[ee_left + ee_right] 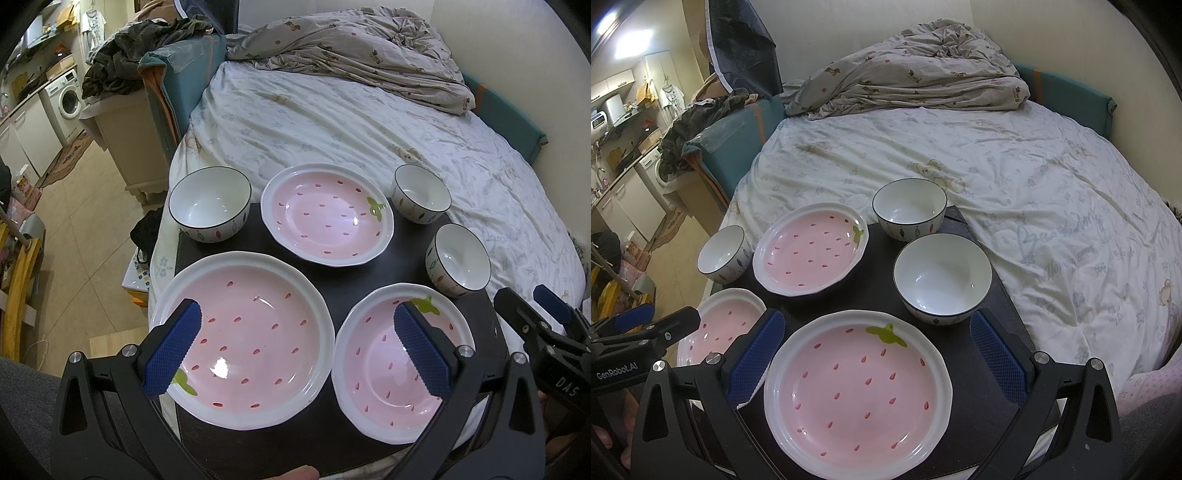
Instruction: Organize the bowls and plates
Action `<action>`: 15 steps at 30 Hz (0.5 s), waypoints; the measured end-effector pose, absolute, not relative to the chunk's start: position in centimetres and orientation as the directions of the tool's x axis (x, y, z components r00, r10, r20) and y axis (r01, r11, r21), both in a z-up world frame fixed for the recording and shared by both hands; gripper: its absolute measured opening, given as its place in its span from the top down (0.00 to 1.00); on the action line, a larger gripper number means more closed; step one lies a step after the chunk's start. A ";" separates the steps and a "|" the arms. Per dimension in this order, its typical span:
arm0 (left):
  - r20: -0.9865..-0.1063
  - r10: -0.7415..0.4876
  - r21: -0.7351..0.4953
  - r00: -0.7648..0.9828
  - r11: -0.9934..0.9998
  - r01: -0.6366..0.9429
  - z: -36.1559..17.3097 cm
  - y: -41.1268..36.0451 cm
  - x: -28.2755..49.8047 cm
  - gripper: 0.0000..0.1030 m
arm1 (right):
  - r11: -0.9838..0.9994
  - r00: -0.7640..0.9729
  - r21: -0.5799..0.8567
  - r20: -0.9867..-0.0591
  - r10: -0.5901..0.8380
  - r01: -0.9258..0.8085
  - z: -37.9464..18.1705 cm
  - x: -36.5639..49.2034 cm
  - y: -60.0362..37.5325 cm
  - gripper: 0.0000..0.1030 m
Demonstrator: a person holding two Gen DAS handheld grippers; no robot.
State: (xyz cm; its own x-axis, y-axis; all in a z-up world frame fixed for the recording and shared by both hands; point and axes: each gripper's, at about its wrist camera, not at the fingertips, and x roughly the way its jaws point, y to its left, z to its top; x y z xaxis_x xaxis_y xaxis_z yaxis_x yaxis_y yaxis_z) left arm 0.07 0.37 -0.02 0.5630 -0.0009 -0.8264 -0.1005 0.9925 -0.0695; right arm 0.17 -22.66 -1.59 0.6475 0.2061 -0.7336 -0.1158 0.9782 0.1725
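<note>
Left hand-held gripper (297,345) and right hand-held gripper (877,352), side by side, jaws spread wide.

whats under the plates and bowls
A black board lying on the bed sheet carries all three pink plates and three white bowls. What lies beneath the board is covered.

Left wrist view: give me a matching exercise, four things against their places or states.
Things:
1. largest pink plate
2. widest bowl
3. left tongs
4. crumpled duvet

Places or states:
a. far end of the bed
b. open, held above the near side of the board
c. at the far left corner of the black board
d. near left of the board

Pairs: 1-d, 2-c, 3-b, 4-a.
</note>
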 end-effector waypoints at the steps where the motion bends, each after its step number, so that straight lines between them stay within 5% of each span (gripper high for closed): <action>1: -0.826 -0.001 -0.069 0.563 0.992 -0.101 0.0 0.4 0.1 0.00 | 0.978 0.647 0.172 -0.734 0.206 -0.116 -1.6 0.2 -22.7 0.00; 15: -0.827 -0.003 -0.071 0.563 0.992 -0.100 0.0 0.4 0.1 0.00 | 0.978 0.647 0.175 -0.734 0.207 -0.114 -1.7 0.2 -22.6 0.00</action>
